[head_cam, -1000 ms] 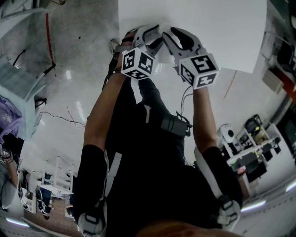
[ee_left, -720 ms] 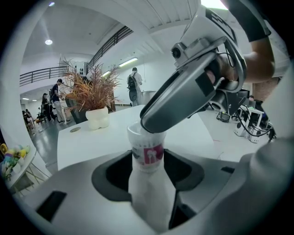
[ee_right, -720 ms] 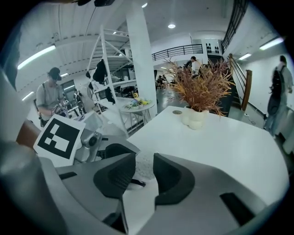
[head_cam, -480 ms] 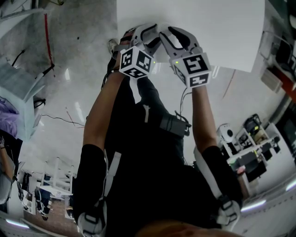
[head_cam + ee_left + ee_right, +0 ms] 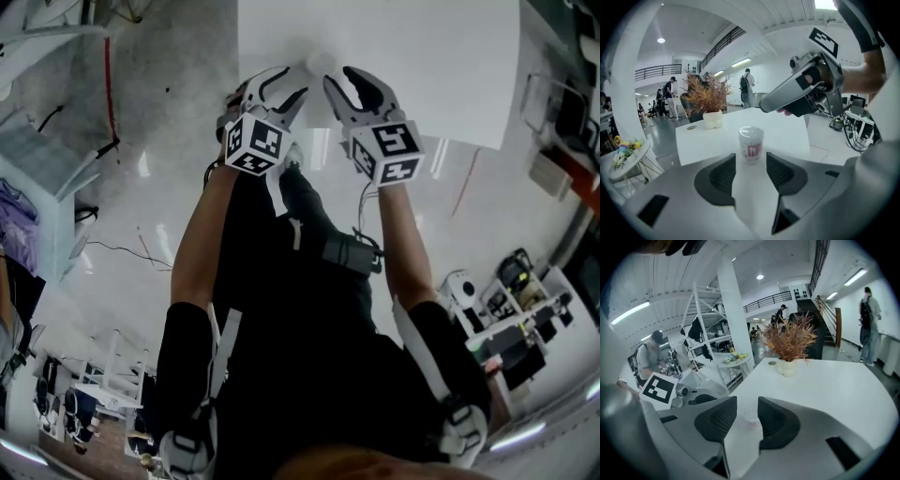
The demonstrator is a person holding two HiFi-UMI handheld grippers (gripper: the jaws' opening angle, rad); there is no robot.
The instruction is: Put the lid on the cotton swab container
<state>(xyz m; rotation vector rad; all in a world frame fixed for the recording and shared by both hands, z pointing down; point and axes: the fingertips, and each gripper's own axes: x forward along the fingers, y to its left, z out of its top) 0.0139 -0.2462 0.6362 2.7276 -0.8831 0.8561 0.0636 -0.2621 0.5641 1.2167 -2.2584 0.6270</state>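
Container upright on white table; pink label, print illegible.

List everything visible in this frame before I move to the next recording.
cotton swab container: one, white with pink label, upright on the table, ahead of both claws
lid: one, translucent white, seemingly on the container
table: one, white
dried plant: one, rust-brown, in a white pot, table's far end
small disc: one, dark, beside the pot
bystanders: several, dark clothes, background
left claw: one, grey, open, gripping nothing
right claw: one, grey, jaws opening, container seen through the gap, pads off it
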